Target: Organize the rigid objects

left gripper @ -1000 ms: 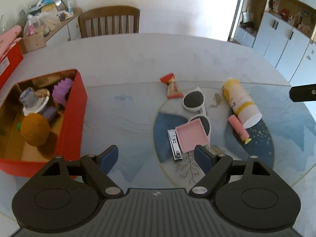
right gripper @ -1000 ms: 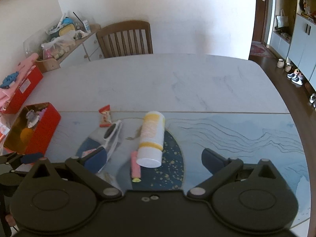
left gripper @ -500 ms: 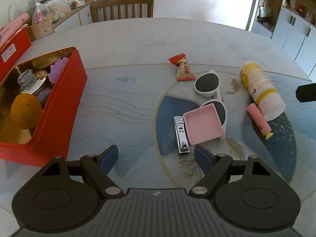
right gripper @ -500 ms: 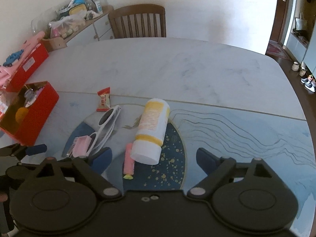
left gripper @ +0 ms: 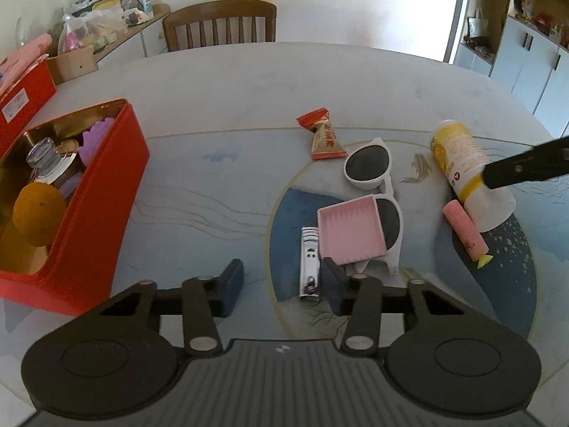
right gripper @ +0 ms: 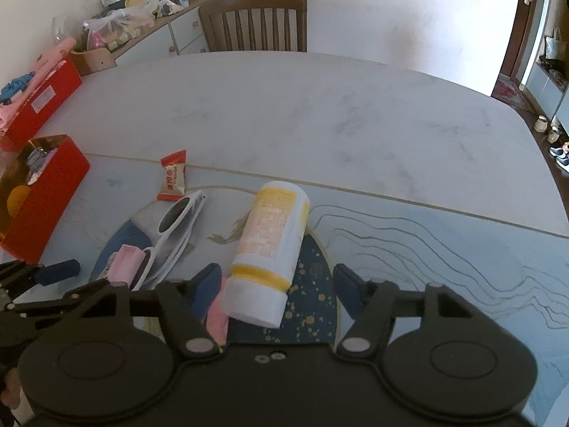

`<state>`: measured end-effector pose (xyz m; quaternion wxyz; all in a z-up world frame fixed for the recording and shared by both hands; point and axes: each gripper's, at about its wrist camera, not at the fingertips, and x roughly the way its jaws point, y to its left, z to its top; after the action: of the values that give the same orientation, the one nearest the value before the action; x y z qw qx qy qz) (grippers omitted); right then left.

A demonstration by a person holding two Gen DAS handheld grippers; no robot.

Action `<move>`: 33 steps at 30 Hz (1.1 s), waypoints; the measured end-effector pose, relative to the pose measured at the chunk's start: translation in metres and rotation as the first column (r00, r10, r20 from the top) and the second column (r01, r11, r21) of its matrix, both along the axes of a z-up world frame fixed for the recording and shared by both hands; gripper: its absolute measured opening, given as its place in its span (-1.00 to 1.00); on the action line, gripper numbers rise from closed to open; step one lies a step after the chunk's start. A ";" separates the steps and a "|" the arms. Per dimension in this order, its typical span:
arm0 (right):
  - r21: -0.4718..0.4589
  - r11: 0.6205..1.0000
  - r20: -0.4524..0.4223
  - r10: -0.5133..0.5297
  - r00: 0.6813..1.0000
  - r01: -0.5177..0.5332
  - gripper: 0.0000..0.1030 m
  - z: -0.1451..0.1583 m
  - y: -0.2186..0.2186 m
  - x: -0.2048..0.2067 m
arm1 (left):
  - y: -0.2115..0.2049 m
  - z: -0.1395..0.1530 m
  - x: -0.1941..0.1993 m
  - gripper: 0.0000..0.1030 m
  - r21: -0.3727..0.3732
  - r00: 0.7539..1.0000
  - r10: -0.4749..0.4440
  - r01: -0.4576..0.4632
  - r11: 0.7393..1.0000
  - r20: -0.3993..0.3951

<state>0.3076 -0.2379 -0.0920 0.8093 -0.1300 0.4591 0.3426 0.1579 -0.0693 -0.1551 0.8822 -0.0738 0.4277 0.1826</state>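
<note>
A yellow and white bottle [right gripper: 270, 249] lies on its side on the table, its white base between my right gripper's [right gripper: 275, 286] open fingers. A pink tube [left gripper: 465, 230] lies beside it. My left gripper [left gripper: 281, 283] is open and empty, just short of a silver nail clipper [left gripper: 310, 261] and a pink tray [left gripper: 350, 229] that rests on white sunglasses [left gripper: 373, 174]. A red candy wrapper [left gripper: 322, 137] lies beyond. An open red box [left gripper: 99, 192] at the left holds an orange ball [left gripper: 37, 213], a purple thing and a glass bottle.
A wooden chair [left gripper: 220, 25] stands at the table's far edge. A cluttered sideboard [left gripper: 106, 32] and a second red box [left gripper: 21, 89] are at the far left. White cabinets [left gripper: 526, 49] stand at the right.
Both grippers have moved forward and lower toward the table. The right gripper's fingers now straddle the bottle's base. The left gripper has come up to the nail clipper.
</note>
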 end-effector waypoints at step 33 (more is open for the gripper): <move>0.022 1.000 -0.044 -0.019 0.999 0.020 -0.15 -0.001 -0.004 -0.004 | 0.010 0.005 0.003 -0.79 -0.079 1.000 -0.016 0.017 0.997 0.013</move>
<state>0.3041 -0.2417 -0.0929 0.8036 -0.1087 0.4742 0.3428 0.1604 -0.0598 -0.1500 0.8827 -0.1063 0.4297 0.1579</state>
